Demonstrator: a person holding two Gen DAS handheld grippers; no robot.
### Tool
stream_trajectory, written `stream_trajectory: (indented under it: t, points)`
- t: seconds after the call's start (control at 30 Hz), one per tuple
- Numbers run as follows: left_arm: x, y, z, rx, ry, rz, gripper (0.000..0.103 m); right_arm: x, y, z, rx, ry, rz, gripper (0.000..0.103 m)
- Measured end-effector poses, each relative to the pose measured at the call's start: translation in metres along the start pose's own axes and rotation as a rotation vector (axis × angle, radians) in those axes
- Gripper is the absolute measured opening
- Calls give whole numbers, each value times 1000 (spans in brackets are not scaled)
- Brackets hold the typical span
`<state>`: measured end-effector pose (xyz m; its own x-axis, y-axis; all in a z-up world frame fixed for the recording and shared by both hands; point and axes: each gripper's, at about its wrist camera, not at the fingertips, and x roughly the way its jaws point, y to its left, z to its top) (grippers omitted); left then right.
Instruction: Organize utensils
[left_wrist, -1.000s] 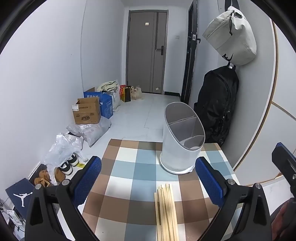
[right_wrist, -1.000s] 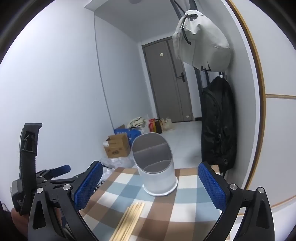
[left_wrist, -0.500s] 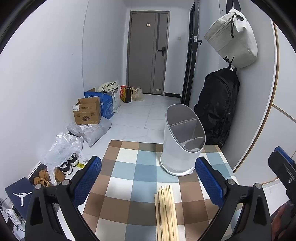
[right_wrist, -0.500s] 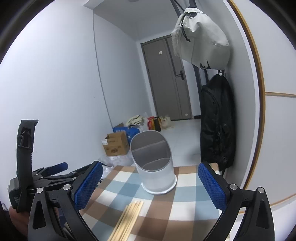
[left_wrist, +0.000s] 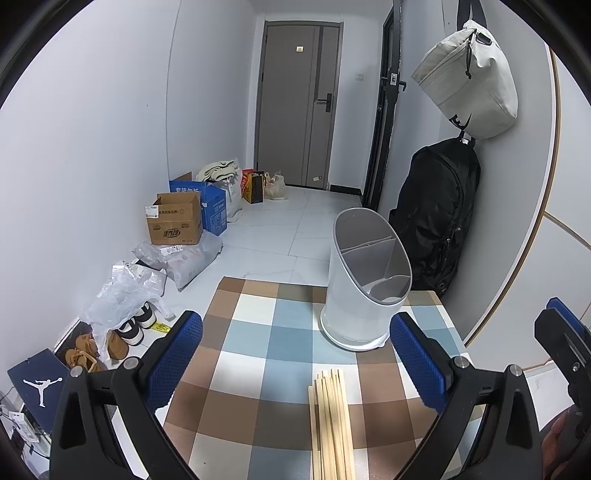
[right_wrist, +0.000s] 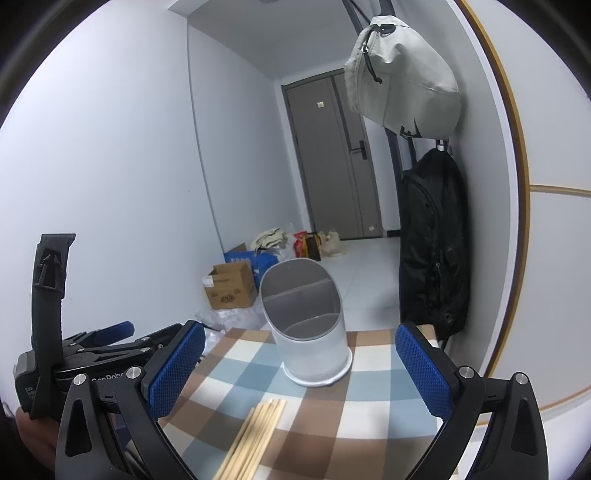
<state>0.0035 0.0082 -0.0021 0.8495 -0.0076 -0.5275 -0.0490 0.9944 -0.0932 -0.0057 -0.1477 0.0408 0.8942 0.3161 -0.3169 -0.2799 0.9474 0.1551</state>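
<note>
Both my claws, left gripper (left_wrist: 295, 354) and right gripper (right_wrist: 301, 363), spread apart, empty; chopsticks (left_wrist: 332, 424) bundled near, holder (left_wrist: 367, 280) far, ready for loading.

Utensil holder (left_wrist: 367, 291): white plastic cylinder, slanted grey-rimmed mouth, interior dividers forming compartments, all empty. Stands upright at far side of desk (left_wrist: 258, 354) with checked cloth. Chopsticks (left_wrist: 332, 421): bundle of pale wooden sticks lying flat, side by side, near side of desk, tips pointing toward holder, apart from it.
</note>
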Motion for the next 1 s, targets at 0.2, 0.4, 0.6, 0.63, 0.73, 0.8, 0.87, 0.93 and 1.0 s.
stream_trajectory:
  t: [0.2, 0.4, 0.6, 0.63, 0.73, 0.8, 0.87, 0.93, 1.0]
  points:
    - [-1, 2, -1, -1, -4, -4, 99, -1, -1, 1, 1, -6, -8, 103]
    - [-2, 3, -1, -6, -4, -6, 99, -1, -5, 2, 16, -6, -13, 103]
    - [-1, 0, -1, 10, -3, -6, 99, -2, -4, 2, 10, -1, -10, 103]
    - [-1, 0, -1, 11, -3, -6, 99, -1, -4, 2, 13, 0, -14, 103]
    - [-1, 0, -1, 14, -5, -4, 99, -1, -6, 3, 23, 1, -16, 103]
    - [-2, 0, -2, 11, -4, -6, 99, -1, -7, 3, 24, 1, -18, 103]
    - [-1, 0, -1, 7, -2, -6, 99, -1, -6, 3, 25, 2, -17, 103]
    - [-2, 0, -1, 5, -1, -5, 99, -2, -7, 3, 27, 3, -16, 103]
    - [-1, 0, -1, 7, 2, -6, 99, -1, -6, 3, 30, 4, -15, 103]
